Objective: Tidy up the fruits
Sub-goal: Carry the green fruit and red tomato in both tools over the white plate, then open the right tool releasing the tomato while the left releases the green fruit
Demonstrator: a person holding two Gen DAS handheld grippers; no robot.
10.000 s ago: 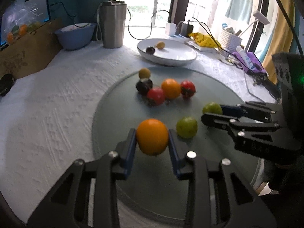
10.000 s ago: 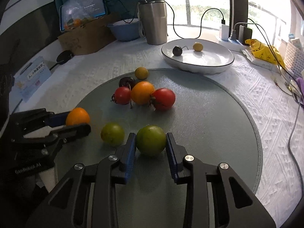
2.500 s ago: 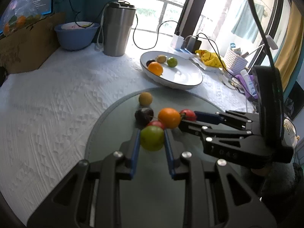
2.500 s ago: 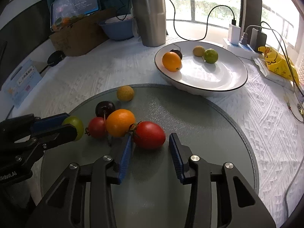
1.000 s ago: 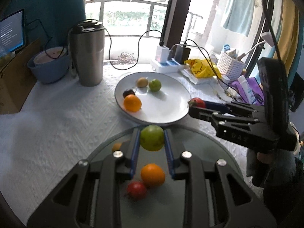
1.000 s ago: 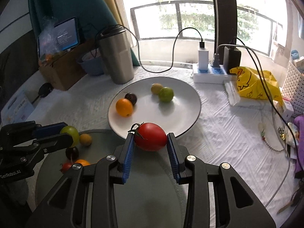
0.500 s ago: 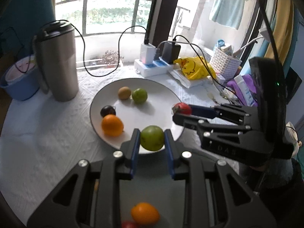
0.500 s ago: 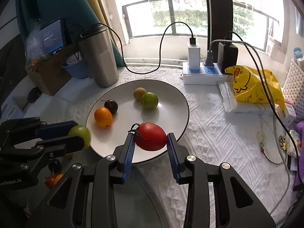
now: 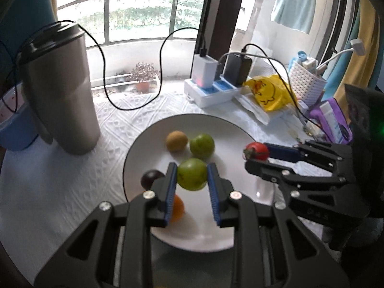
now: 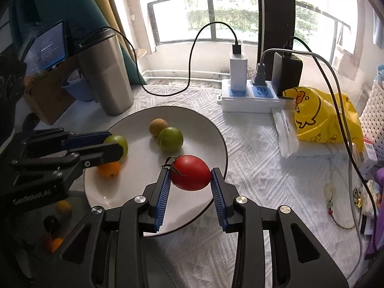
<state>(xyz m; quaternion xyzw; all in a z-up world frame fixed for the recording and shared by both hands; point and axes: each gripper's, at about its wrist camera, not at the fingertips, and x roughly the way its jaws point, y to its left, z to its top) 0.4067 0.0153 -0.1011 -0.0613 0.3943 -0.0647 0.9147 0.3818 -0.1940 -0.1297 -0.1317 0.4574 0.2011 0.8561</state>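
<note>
My left gripper is shut on a green fruit and holds it above the white plate. My right gripper is shut on a red tomato above the plate's right rim. On the plate lie a green fruit, a tan fruit, an orange and a dark plum. The right gripper with the tomato shows in the left wrist view. The left gripper with its green fruit shows in the right wrist view.
A steel tumbler and a blue bowl stand left of the plate. A power strip with chargers, a yellow bag and a white basket lie behind and right. Several fruits stay on the glass disc at lower left.
Both grippers have moved forward with their fruits. They now hang over the plate, which looks closer and larger. The glass disc has dropped out of the left wrist view.
</note>
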